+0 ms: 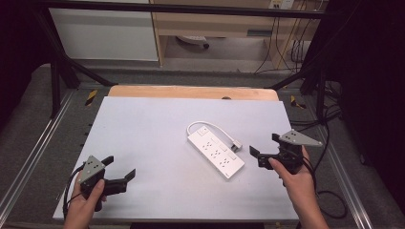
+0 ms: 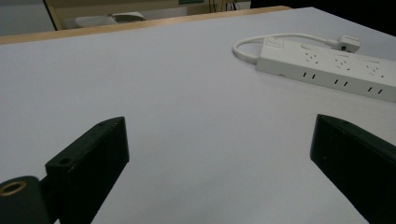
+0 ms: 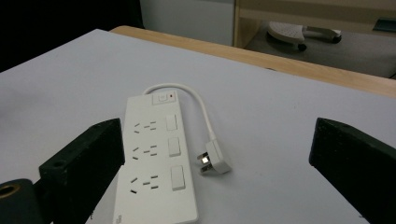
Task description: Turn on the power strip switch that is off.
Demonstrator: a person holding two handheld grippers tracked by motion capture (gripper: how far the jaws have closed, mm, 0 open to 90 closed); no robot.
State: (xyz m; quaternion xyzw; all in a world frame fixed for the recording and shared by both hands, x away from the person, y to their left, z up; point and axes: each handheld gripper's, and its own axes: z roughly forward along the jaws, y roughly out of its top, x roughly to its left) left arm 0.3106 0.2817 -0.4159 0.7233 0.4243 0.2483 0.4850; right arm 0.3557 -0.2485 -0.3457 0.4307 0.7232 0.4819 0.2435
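A white power strip [image 1: 216, 150] lies flat on the white table top [image 1: 143, 138], right of centre, with its short cable looped at the far end and its plug [image 1: 236, 144] resting beside it. In the right gripper view the power strip [image 3: 156, 158] sits just ahead of the jaws and the plug [image 3: 212, 161] lies to its right. My right gripper [image 1: 265, 149] stands open a short way to the right of the strip. My left gripper [image 1: 119, 169] is open near the front left of the table, far from the power strip [image 2: 327, 65]. Both hold nothing.
A wooden edge [image 1: 191, 91] runs along the table's far side. Black frame bars [image 1: 62, 62] stand at the back corners, and cables [image 1: 329, 191] trail off the right edge. Beyond the table are a cabinet [image 1: 105, 33] and a chair base [image 1: 193, 40].
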